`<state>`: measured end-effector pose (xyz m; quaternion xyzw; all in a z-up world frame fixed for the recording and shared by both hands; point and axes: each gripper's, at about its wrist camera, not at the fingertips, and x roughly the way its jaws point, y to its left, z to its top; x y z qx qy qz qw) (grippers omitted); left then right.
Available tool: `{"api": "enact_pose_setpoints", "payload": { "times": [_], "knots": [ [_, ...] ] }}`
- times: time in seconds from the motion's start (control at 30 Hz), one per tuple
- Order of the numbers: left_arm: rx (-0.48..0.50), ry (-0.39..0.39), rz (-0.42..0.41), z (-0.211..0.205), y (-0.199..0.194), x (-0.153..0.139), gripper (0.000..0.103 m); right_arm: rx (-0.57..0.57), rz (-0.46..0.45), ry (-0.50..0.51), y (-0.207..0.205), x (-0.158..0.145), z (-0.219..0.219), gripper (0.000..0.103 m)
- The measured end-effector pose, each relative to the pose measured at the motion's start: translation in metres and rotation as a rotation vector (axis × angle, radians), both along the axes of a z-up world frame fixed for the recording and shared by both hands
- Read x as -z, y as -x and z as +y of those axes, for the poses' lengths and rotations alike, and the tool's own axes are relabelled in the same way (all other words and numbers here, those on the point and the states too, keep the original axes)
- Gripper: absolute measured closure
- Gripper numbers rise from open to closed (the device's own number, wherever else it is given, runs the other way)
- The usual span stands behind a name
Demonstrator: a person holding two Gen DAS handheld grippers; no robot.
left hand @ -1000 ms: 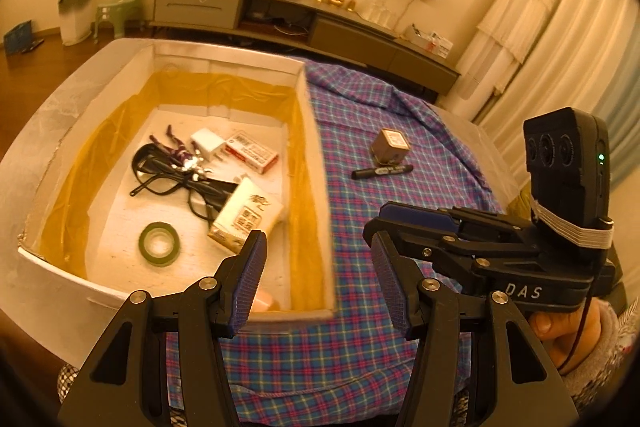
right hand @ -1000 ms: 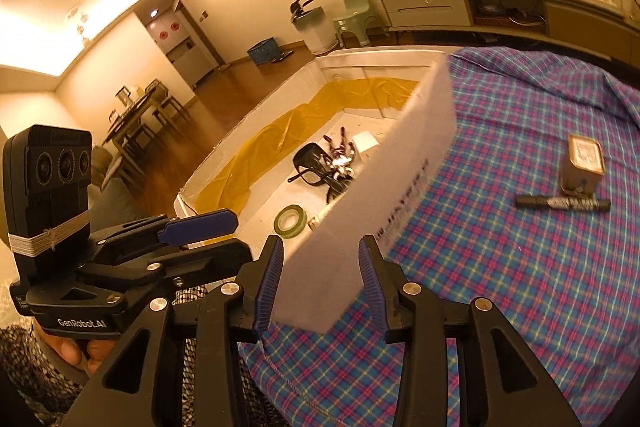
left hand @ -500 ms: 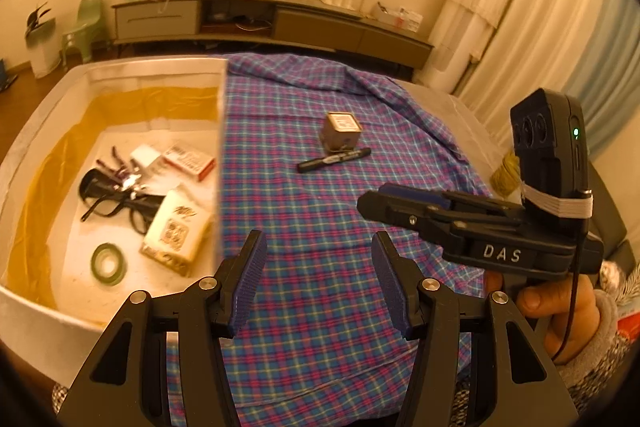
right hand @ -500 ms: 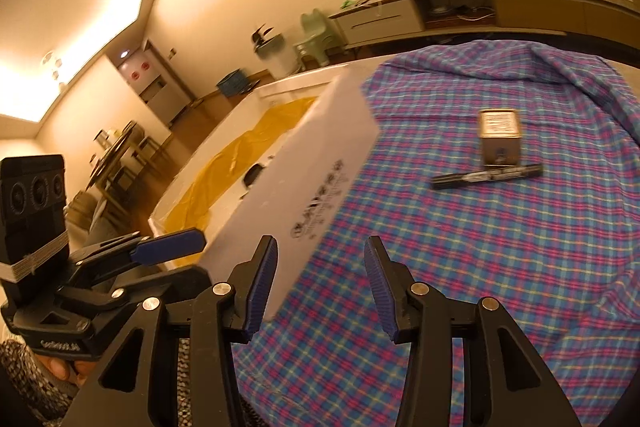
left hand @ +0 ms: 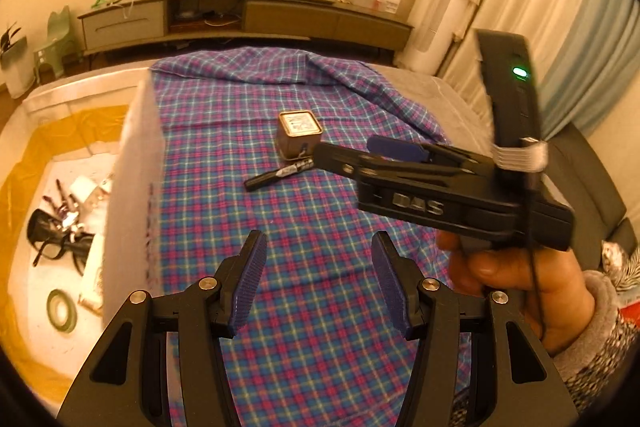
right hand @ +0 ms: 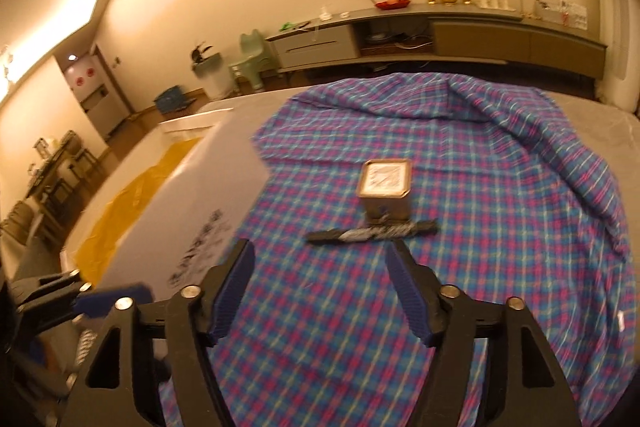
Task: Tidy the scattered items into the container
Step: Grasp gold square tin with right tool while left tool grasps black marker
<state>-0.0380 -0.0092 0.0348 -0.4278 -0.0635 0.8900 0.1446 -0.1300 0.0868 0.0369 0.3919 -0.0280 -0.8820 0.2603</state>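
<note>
Now both tools point across the plaid cloth [right hand: 500,187] toward the two items left outside the container [left hand: 136,155]: a small square tin [right hand: 386,189] and a black marker [right hand: 372,233] lying just in front of it, apparently touching its base. The white foam box stands at the left edge of the cloth, lined with yellow film, and the left wrist view shows it already holding black glasses [left hand: 60,243], a roll of green tape [left hand: 62,309], a small carton [left hand: 94,267] and other bits too small to name. The right hand-held gripper [right hand: 322,295] is spreading its jaws at this moment and they stand wide, with nothing between them but cloth; the marker lies just beyond its fingertips, crosswise to the way it points. The left hand-held gripper [left hand: 320,283] is also parted and empty, hovering over bare cloth beside the box wall. A hand [left hand: 516,279] in a knit sleeve carries the right tool in the left wrist view. By my reading, the step in hand is the reach for the next scattered item, most likely the marker, since it is nearest. The next move calls for lowering the right jaws so they straddle the marker's thin barrel, closing low against the cloth without snagging the fabric or nudging the tin, then lifting over the box wall.
</note>
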Motion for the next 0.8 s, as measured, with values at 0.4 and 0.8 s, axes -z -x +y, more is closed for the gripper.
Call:
{"api": "enact_pose_setpoints", "payload": {
  "times": [0.4, 0.8],
  "knots": [
    [-0.009, -0.015, -0.038, 0.001, 0.048, 0.026, 0.045, 0.031, -0.026, -0.161, 0.081, 0.048, -0.032, 0.027],
    [0.076, 0.134, -0.052, 0.036, 0.11, 0.045, 0.045, 0.027, -0.016, -0.07, 0.091, 0.046, 0.01, 0.052]
  ]
}}
